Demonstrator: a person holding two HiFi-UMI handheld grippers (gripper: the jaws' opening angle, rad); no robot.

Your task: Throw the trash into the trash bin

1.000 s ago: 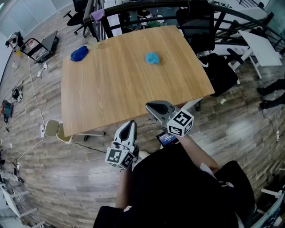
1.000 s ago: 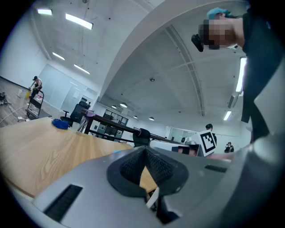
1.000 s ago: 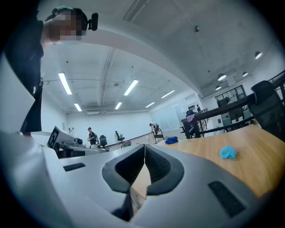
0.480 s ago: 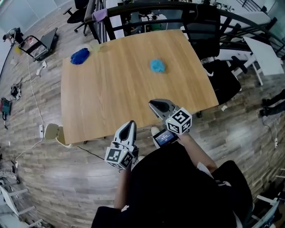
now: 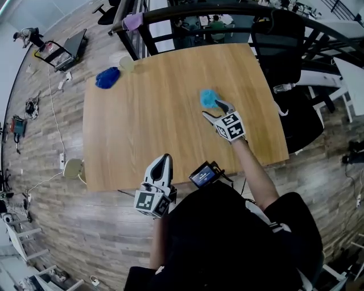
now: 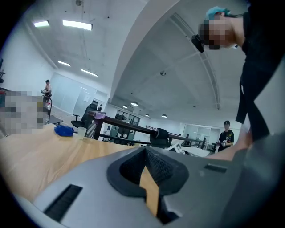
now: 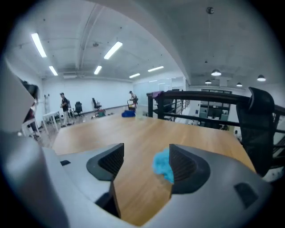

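right hand-held gripper (image 5: 212, 109) outstretched over table (image 5: 142, 131), jaws opening, blue wad (image 5: 208, 98) at their tips, left hand-held gripper (image 5: 163, 162) clenched empty

My right arm (image 5: 257, 177) stretches forward, my right gripper (image 5: 216, 108) tilted down with jaws opening and nothing pressed between them, while my left gripper (image 5: 164, 159) hangs near my body, roughly level, jaws together.

Wooden table (image 5: 142, 125), black office chair (image 5: 277, 37), purple cloth (image 5: 132, 21) on black railing (image 5: 165, 11), plank floor (image 5: 51, 227)
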